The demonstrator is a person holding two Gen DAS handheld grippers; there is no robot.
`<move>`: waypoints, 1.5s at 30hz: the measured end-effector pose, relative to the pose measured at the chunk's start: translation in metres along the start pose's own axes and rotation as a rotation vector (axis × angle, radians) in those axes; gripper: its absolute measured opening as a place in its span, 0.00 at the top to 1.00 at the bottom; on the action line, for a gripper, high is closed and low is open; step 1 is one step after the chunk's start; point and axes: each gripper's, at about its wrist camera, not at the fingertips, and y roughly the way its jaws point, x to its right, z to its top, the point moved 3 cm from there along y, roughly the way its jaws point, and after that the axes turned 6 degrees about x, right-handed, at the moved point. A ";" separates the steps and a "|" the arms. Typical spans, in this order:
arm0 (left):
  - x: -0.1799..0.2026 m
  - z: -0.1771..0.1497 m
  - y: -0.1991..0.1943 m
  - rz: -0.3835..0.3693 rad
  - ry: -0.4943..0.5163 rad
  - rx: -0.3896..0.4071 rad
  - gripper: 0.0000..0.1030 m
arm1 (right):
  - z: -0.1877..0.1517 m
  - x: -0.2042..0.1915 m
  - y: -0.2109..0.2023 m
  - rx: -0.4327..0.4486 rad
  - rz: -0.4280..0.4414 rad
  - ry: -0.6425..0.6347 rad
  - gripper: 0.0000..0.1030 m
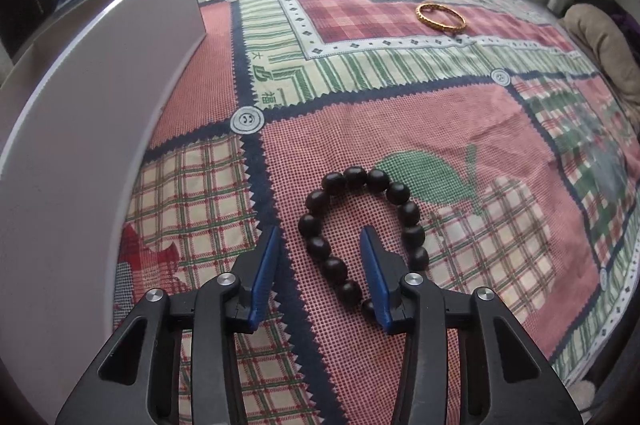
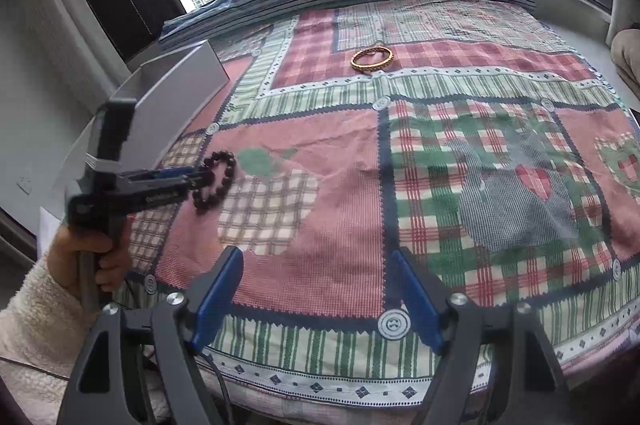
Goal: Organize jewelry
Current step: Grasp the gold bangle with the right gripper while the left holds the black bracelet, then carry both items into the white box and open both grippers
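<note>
The left gripper sat low over the patchwork cloth, jaws apart and straddling the near-left side of the dark bead bracelet: one blue pad stood inside the loop, the other outside it on the left, and neither pressed on a bead. The bracelet lay flat on the red weave beside a green leaf patch. The gold bangle rested well apart, toward the window. The right gripper hung wide open over bare cloth, holding nothing. A grey box stood at the left.
</note>
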 end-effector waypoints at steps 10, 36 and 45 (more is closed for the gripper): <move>-0.029 -0.009 -0.010 -0.084 -0.171 -0.019 0.91 | 0.164 0.041 0.122 -0.080 -0.026 -0.072 0.26; -0.078 -0.032 -0.079 -0.140 -0.338 0.069 0.91 | 0.093 -0.026 0.091 -0.092 0.212 -0.112 0.99; -0.086 -0.043 -0.075 -0.091 -0.359 0.044 0.91 | 0.079 -0.035 0.146 -0.203 0.086 -0.266 0.77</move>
